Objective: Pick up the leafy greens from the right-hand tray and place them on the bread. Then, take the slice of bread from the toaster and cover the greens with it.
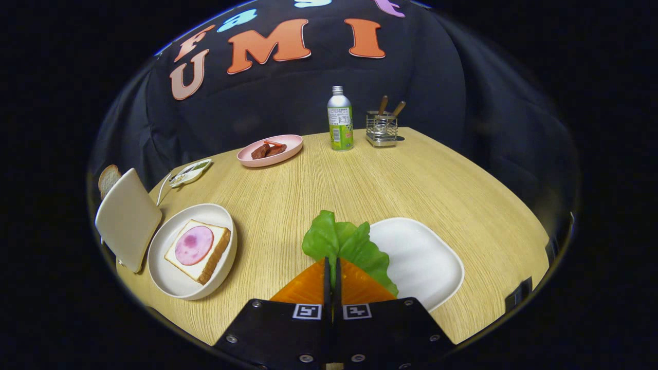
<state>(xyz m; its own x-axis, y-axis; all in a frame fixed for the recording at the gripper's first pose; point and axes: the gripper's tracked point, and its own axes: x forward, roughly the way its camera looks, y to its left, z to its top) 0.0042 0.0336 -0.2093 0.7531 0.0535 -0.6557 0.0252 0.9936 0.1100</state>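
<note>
My gripper (pixel 332 267) is shut on the leafy greens (pixel 343 245), a ruffled green leaf that sticks out ahead of the fingers and hangs above the table, over the left edge of the white right-hand tray (pixel 421 264). To the left stands a round white plate (pixel 169 277) holding a slice of bread (pixel 199 252) topped with a pink round of ham (pixel 194 245). Left of that plate is the cream-coloured toaster (pixel 127 220), and a second slice of bread (pixel 108 179) pokes up behind it.
A pink plate (pixel 288 151) with brown meat pieces sits farther back on the wooden table (pixel 360 180). Beside it stand a green bottle (pixel 340 121) and a wire utensil holder (pixel 381 128). A small dish with a spoon (pixel 189 173) lies behind the toaster.
</note>
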